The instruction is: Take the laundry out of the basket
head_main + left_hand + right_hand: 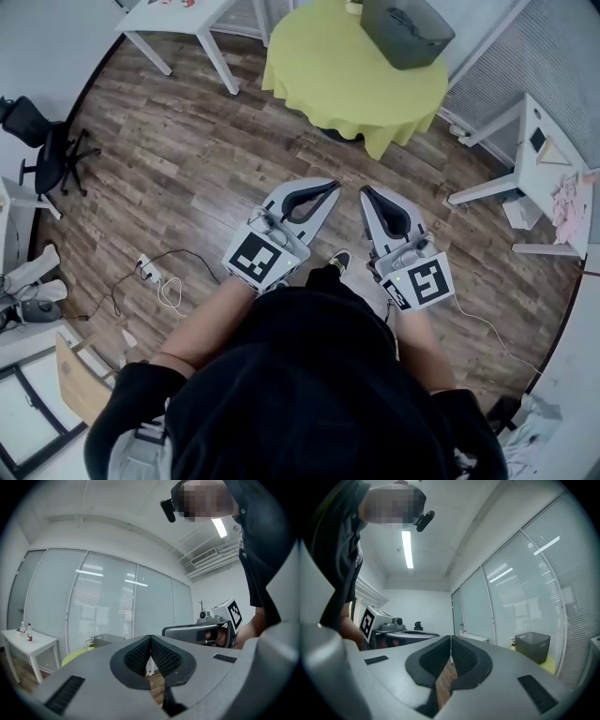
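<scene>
A grey laundry basket (406,31) stands on a round table with a yellow-green cloth (328,80) at the far side of the room; what lies inside it I cannot make out. Both grippers are held side by side over the wooden floor, well short of the table. My left gripper (336,185) is shut with nothing between its pads. My right gripper (366,190) is shut and empty as well. In the left gripper view the closed jaws (150,637) point toward the basket (108,640). In the right gripper view the closed tips (451,638) sit left of the basket (532,646).
A white table (173,19) stands at the back left and a white desk (544,155) at the right. A black office chair (47,141) is at the left wall. A power strip with cables (150,274) lies on the floor, and a wooden board (80,380) leans nearby.
</scene>
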### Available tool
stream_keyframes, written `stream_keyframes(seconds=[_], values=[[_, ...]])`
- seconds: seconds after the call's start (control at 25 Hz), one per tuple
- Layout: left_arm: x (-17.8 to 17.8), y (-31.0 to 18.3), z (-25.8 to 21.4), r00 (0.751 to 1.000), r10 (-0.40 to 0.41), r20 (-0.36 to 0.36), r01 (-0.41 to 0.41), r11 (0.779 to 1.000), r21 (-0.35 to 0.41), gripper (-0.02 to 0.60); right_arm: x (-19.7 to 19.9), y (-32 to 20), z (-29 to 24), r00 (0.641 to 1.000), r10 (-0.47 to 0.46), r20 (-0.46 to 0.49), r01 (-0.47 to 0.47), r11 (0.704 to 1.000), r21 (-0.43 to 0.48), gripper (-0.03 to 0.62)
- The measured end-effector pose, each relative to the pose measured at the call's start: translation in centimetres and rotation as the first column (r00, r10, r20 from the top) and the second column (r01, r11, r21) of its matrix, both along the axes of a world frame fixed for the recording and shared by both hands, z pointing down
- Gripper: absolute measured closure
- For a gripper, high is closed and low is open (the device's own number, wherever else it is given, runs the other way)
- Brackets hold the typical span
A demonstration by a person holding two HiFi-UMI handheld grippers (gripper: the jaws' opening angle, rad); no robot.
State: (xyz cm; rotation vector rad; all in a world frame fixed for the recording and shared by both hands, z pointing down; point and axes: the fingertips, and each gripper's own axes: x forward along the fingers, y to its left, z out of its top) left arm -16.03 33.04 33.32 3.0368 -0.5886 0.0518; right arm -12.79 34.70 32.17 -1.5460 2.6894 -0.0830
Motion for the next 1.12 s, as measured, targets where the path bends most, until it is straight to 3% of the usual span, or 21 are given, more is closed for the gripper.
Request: stream_keyframes(seconds=[0.56,1.12], values=[[9.2,-3.1,-0.4,1.0,-0.009,0.01,0.009,1.0,0.011,0.572,9.1,-3.0,-0.2,1.0,-0.022,0.002,0.022,1.0,0.008,0.571],[12.7,-8.1,0.6,0.999,0.012,0.035,-0.013,1.0,0.016,0.574,12.5,-7.9,0.9,1.0,-0.016,-0.001,0.016,1.0,-0.014,0.571]])
